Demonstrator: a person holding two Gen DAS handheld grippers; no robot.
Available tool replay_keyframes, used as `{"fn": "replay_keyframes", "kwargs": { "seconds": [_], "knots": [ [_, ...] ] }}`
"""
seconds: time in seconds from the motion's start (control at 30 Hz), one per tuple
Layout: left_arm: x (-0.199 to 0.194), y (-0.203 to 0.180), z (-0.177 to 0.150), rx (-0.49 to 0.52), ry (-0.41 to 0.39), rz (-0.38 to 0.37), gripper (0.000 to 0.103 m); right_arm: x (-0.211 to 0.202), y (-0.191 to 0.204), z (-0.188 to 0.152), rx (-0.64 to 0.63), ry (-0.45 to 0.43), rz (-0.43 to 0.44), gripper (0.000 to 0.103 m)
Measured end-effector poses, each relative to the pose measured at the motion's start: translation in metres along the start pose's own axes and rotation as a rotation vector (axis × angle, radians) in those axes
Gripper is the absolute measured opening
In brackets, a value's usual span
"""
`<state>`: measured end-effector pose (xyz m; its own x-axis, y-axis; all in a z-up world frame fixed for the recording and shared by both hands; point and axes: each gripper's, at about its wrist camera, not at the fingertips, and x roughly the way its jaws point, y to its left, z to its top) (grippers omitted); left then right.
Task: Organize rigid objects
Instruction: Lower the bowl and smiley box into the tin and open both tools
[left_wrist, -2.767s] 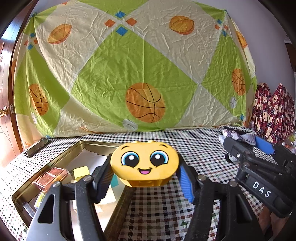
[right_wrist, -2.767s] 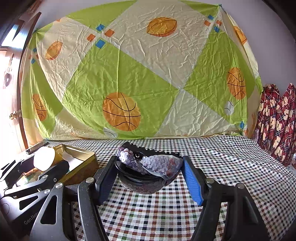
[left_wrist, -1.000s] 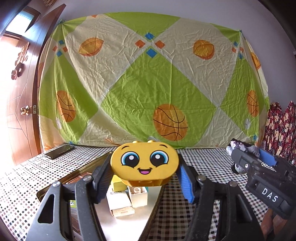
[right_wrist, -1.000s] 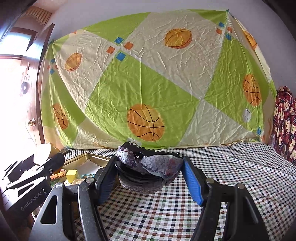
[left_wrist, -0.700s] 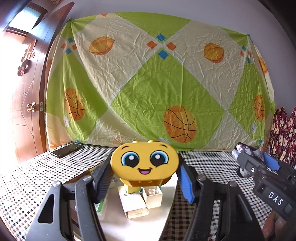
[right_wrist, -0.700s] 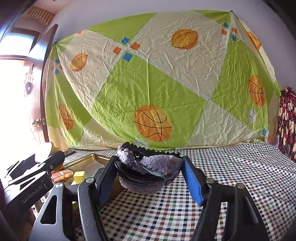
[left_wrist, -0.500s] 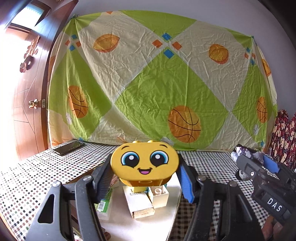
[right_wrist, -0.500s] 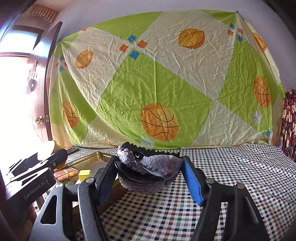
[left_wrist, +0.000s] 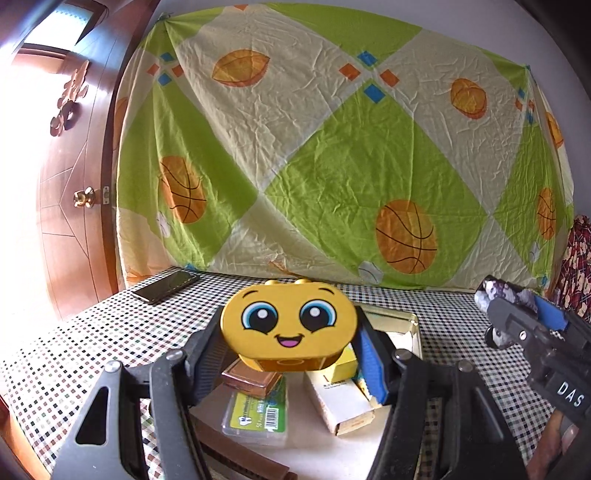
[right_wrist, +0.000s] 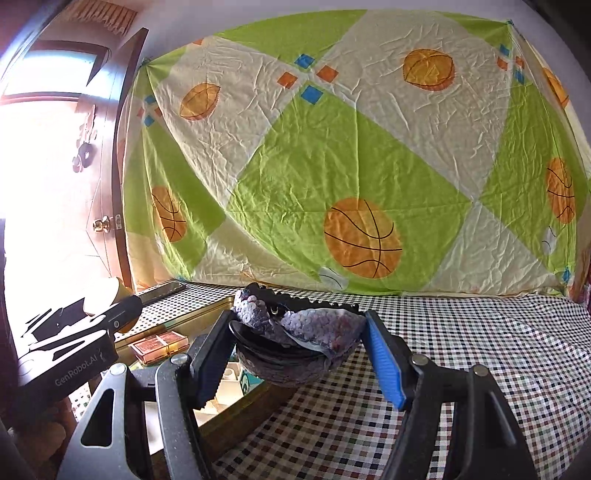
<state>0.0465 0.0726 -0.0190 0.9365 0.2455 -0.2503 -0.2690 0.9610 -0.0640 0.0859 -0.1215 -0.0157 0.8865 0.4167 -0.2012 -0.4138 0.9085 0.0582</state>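
Both tools drifted left over the gold tray (left_wrist: 410, 319); your left tool (left_wrist: 290, 345) gripped the yellow smiley box (left_wrist: 290, 325), right tool (right_wrist: 299, 349) the sequined pouch (right_wrist: 314, 326). Lower gently into bare tray space.

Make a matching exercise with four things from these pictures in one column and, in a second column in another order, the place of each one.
Things:
1. yellow smiley box
2. dark sequined purse
3. phone
4. red-brown card box

Places:
A. lying flat on the checkered tablecloth, near the door
B. inside the gold tin tray
C. between the fingers of the left gripper
D. between the fingers of the right gripper

Pairs: 1-C, 2-D, 3-A, 4-B
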Motion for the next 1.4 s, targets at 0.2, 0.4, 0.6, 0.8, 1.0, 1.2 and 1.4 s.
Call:
{"fn": "replay_keyframes", "kwargs": {
  "seconds": [0.2, 0.4, 0.6, 0.8, 1.0, 1.2, 1.4],
  "knots": [
    [0.015, 0.013, 0.003, 0.021, 0.069, 0.013, 0.064, 0.016, 0.010, 0.017, 0.000, 0.041, 0.043, 0.070],
    [0.033, 0.017, 0.003, 0.044, 0.172, -0.023, 0.064, 0.039, 0.024, 0.026, -0.002, 0.103, 0.087, 0.070],
    [0.037, 0.019, -0.001, 0.052, 0.213, -0.035, 0.064, 0.062, 0.036, 0.023, -0.017, 0.178, 0.107, 0.070],
    [0.042, 0.012, -0.004, 0.096, 0.245, -0.049, 0.064, 0.084, 0.044, 0.017, -0.032, 0.274, 0.118, 0.070],
    [0.055, 0.010, -0.009, 0.117, 0.299, -0.064, 0.064, 0.104, 0.050, 0.009, -0.042, 0.363, 0.108, 0.070],
    [0.064, 0.009, -0.016, 0.137, 0.335, -0.064, 0.064, 0.117, 0.057, 0.002, -0.066, 0.423, 0.079, 0.070],
    [0.068, 0.008, -0.021, 0.152, 0.358, -0.071, 0.064, 0.123, 0.058, -0.002, -0.075, 0.453, 0.074, 0.070]
  ]
}}
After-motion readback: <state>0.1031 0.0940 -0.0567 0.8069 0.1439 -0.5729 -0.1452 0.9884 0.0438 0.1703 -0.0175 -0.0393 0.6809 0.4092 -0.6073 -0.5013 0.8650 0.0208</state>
